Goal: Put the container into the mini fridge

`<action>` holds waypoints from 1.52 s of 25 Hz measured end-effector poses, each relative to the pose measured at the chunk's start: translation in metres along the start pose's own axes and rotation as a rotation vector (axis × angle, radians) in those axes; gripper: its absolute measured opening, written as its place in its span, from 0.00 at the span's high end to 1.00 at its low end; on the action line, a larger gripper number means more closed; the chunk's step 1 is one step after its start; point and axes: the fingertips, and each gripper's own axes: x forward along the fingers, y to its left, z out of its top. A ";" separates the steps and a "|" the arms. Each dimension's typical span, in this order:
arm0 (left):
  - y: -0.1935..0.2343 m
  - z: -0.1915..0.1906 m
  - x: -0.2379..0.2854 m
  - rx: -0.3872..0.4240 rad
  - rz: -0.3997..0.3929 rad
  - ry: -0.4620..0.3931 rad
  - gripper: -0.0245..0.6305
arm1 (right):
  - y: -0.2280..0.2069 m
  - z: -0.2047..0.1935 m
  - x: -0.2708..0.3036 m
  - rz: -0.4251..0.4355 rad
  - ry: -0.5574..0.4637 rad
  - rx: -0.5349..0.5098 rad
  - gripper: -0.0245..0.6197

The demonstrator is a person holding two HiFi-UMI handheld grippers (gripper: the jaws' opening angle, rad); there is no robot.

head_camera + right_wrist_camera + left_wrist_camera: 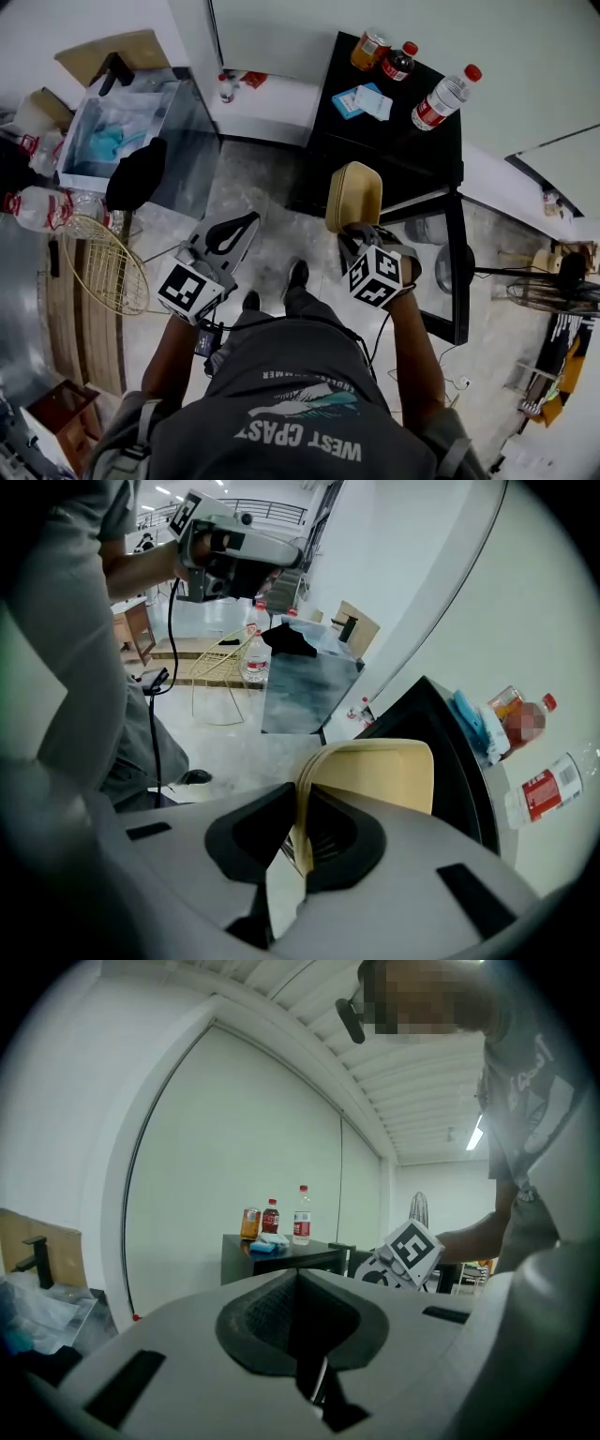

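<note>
A beige lidded container [353,195] hangs on edge over the floor, in front of the black mini fridge [375,155]. My right gripper [361,236] is shut on the container's rim; in the right gripper view the thin rim of the container [384,775] sits pinched between the pads of the right gripper [302,803]. The fridge door [457,272] stands open to the right. My left gripper [246,223] is held apart to the left, shut, with nothing in it. In the left gripper view the jaws of the left gripper [298,1283] meet, and the fridge [272,1260] stands beyond them.
On the fridge top stand a water bottle [445,98], a cola bottle [398,61], an orange jar [368,49] and a blue packet [361,101]. A clear box [122,127] and a wire basket [108,267] are at the left, a fan [544,291] at the right.
</note>
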 end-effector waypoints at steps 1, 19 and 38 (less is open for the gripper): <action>0.002 -0.001 0.002 -0.008 0.006 0.004 0.94 | -0.002 -0.002 0.005 0.002 0.003 -0.002 0.88; 0.021 -0.034 0.024 -0.056 0.046 0.074 0.94 | -0.040 -0.036 0.096 0.008 0.066 -0.032 0.88; 0.038 -0.068 0.039 -0.102 0.101 0.104 0.94 | -0.068 -0.070 0.176 -0.031 0.134 -0.062 0.88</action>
